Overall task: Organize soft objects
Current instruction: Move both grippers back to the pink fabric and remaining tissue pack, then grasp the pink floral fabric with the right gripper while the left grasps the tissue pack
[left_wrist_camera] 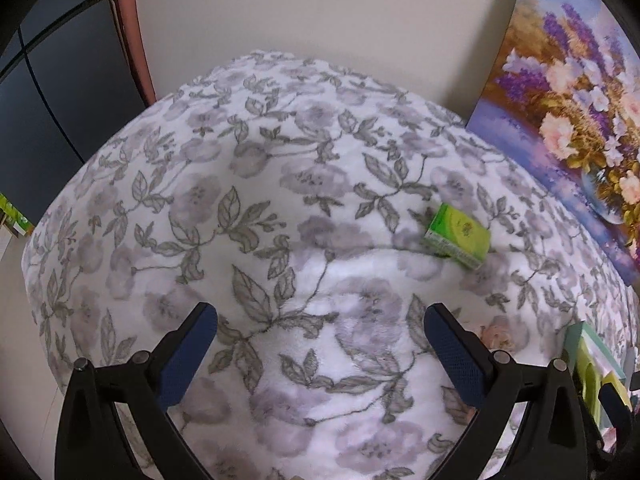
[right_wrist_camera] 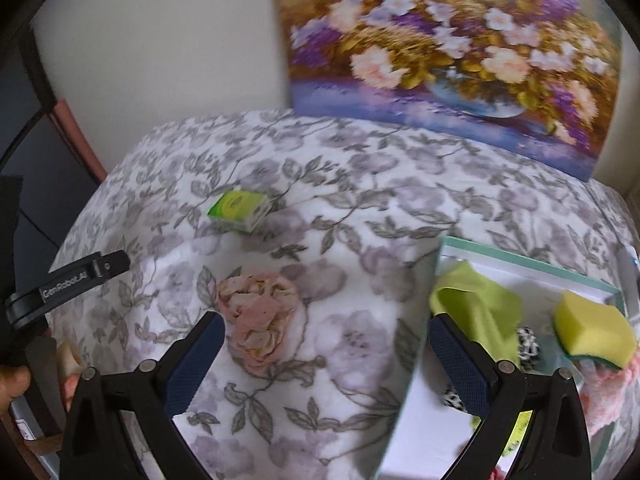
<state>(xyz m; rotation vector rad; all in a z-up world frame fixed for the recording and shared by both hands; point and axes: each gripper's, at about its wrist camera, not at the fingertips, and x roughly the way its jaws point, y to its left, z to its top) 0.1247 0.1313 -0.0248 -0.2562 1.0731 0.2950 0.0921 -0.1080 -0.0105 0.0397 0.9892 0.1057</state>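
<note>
Right gripper (right_wrist_camera: pixel 324 344) agape, box (right_wrist_camera: pixel 528 266) holding sponge (right_wrist_camera: pixel 592 332), green cloth (right_wrist_camera: pixel 476 304)

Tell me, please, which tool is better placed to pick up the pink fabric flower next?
Right. The pink fabric flower lies just ahead of the open right tool, beside the box; the left tool faces bare blanket.

Teal-rimmed box (right_wrist_camera: pixel 520 258) cut by right and bottom edges; right gripper finger (right_wrist_camera: pixel 460 360) covers part of its contents. Black-white patterned item (right_wrist_camera: pixel 528 346) inside mostly hidden. Print on green packet (right_wrist_camera: pixel 240 210) blurred. Flower painting (right_wrist_camera: pixel 452 48) cropped at top.
</note>
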